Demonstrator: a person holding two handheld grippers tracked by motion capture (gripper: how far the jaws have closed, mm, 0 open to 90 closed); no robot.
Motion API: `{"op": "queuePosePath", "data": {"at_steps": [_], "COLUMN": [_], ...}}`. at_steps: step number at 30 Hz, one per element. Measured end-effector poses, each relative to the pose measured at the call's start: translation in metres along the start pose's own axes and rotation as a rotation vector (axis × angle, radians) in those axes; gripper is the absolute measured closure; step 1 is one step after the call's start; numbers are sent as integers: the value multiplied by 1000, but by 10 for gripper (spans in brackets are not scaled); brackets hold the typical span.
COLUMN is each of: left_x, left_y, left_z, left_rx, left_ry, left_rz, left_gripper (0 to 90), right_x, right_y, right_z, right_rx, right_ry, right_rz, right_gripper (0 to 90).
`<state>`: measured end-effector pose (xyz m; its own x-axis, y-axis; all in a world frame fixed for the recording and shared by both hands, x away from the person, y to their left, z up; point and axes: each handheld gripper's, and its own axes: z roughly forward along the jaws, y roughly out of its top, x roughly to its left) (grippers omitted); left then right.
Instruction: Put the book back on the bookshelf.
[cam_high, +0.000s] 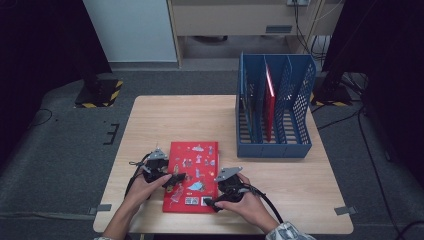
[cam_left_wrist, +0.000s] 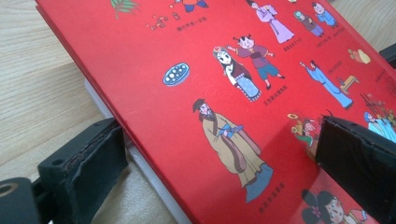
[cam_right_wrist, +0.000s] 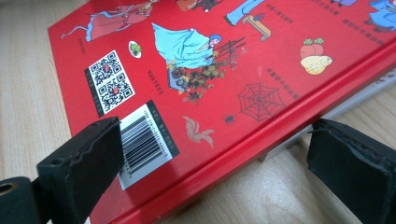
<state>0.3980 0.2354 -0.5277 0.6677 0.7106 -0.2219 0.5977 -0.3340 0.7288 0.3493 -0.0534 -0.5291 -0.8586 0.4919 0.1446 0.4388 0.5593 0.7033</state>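
Note:
A red picture book (cam_high: 192, 175) with cartoon figures lies flat on the wooden table (cam_high: 300, 200), near its front edge. My left gripper (cam_high: 176, 178) is open at the book's left edge. In the left gripper view (cam_left_wrist: 219, 158), one jaw sits beside the white page edge and the other hovers over the red cover (cam_left_wrist: 187, 116). My right gripper (cam_high: 212, 204) is open at the book's near right corner. In the right gripper view (cam_right_wrist: 215, 163), one jaw is over the barcode (cam_right_wrist: 147, 140) and the other is past the book's (cam_right_wrist: 210, 70) spine, above the table.
A blue mesh file rack (cam_high: 274, 145) stands at the table's back right with a red book (cam_high: 270, 100) upright in one slot. Both hands come in from the front edge. Bare wood lies behind and to the right of the picture book.

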Motion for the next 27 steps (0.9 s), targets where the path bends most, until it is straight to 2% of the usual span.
{"op": "queuePosePath", "data": {"at_steps": [8, 14, 18, 27], "left_x": [0, 0, 1, -1], "left_y": [2, 4, 4, 7], "left_z": [-3, -6, -9, -11], "left_rx": [5, -1, -4, 5], "left_ry": [11, 16, 12, 22], "left_rz": [-8, -9, -23, 1], "left_gripper": [48, 97, 139, 156], "right_x": [-2, -2, -3, -6], "right_y": [4, 5, 6, 8], "right_z": [2, 3, 4, 3], "right_rx": [2, -3, -3, -6], "right_ry": [-5, -17, -16, -20], "right_rz": [8, 20, 26, 35], "right_gripper": [18, 20, 23, 52]}}
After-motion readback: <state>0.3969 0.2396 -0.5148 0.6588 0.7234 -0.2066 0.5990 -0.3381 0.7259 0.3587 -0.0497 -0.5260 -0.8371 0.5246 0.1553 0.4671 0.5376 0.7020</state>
